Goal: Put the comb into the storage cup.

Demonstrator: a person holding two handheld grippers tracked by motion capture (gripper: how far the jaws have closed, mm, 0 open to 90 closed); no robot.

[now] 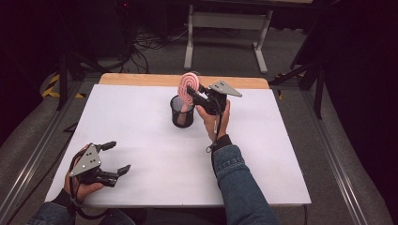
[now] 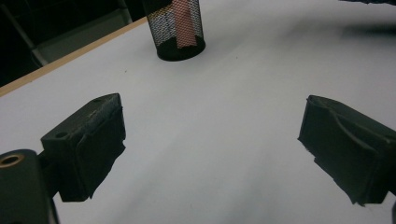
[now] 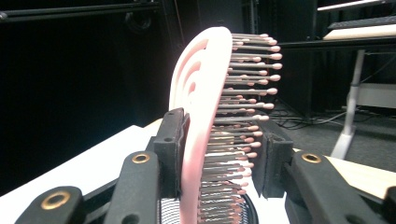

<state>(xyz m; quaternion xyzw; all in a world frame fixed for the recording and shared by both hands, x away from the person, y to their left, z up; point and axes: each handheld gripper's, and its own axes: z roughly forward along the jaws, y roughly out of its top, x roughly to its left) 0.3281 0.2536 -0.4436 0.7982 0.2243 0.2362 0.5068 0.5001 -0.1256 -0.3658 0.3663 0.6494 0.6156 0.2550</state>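
Left gripper [image 1: 116, 157] at near table [image 1: 141, 140] edge, jaws apart, nothing held. Right gripper [image 3: 219, 154] clamped on pink hairbrush [image 3: 210, 93], handle down in black mesh cup [image 1: 182, 112].

White table [image 1: 155, 140] — black mesh cup [image 1: 182, 112] on it

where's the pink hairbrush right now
In the high view the pink hairbrush stands handle-down in the black mesh cup near the table's far middle, its head between the right gripper's jaws.
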